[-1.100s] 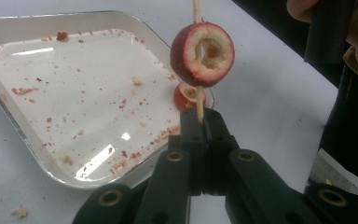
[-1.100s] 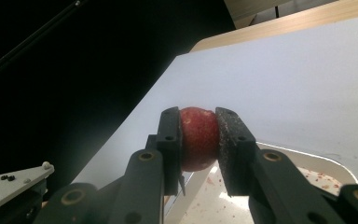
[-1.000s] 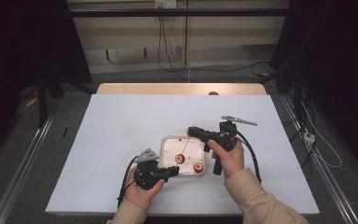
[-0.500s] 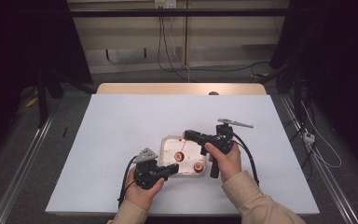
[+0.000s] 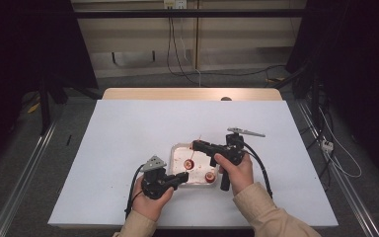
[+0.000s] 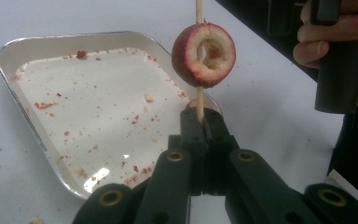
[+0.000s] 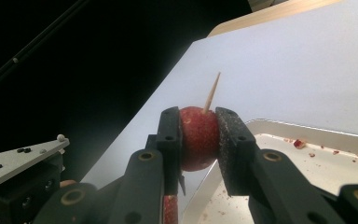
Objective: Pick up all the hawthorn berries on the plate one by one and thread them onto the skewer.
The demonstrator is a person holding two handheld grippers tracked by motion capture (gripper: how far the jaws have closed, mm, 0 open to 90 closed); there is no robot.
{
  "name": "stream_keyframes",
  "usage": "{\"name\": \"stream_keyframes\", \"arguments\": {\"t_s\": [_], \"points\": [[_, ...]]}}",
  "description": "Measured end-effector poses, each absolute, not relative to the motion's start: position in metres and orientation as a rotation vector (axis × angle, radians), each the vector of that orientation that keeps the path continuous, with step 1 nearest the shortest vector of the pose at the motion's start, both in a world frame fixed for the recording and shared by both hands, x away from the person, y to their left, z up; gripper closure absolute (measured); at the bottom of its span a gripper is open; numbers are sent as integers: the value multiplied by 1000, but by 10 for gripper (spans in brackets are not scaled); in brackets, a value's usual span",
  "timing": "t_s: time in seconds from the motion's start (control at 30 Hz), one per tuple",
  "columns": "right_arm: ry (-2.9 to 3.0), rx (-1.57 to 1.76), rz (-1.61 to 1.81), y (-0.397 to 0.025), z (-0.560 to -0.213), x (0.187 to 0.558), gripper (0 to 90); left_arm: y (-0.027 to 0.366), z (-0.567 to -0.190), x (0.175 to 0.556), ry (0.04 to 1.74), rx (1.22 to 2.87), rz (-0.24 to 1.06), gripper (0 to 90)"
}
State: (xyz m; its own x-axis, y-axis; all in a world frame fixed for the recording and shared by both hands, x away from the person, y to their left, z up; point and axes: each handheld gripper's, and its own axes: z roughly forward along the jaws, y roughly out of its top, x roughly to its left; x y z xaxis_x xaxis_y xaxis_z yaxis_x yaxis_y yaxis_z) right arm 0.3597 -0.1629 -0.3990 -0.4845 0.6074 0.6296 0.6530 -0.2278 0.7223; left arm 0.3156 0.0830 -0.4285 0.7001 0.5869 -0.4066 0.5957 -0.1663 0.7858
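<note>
The left gripper (image 6: 200, 122) is clenched on the lower end of a thin wooden skewer (image 6: 199, 100), which stands upright between its jaws. A cored red fruit ring with pale flesh (image 6: 204, 55) is threaded on that skewer, above the jaws and apart from them. The right gripper (image 7: 199, 135) is clamped on a round red fruit (image 7: 196, 137), pads pressed to both its sides, with the skewer's pointed tip (image 7: 212, 93) rising from the top of the fruit. Both grippers sit over the near edge of a shallow rectangular metal tray (image 5: 177, 150) strewn with red crumbs, on the white table (image 5: 128, 128). In the high view another red fruit piece (image 5: 210, 176) shows at the tray's near side.
</note>
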Motion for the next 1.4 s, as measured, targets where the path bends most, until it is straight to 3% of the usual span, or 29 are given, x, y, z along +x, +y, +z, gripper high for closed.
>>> {"name": "stream_keyframes", "arguments": {"t_s": [1.0,1.03,1.17,1.4], "points": [[-1992,-1522,-1808,-149,-409,354,722,83,-430,321,958,1825,-6,894],[-1995,-1518,-1809,-150,-409,354,700,83,-429,321,956,1827,-3,894],[-2022,-1532,-1806,-151,-409,354,471,84,-431,321,964,1841,4,894],[-2083,-1513,-1846,-161,-406,354,318,89,-431,321,973,1841,14,894]]}}
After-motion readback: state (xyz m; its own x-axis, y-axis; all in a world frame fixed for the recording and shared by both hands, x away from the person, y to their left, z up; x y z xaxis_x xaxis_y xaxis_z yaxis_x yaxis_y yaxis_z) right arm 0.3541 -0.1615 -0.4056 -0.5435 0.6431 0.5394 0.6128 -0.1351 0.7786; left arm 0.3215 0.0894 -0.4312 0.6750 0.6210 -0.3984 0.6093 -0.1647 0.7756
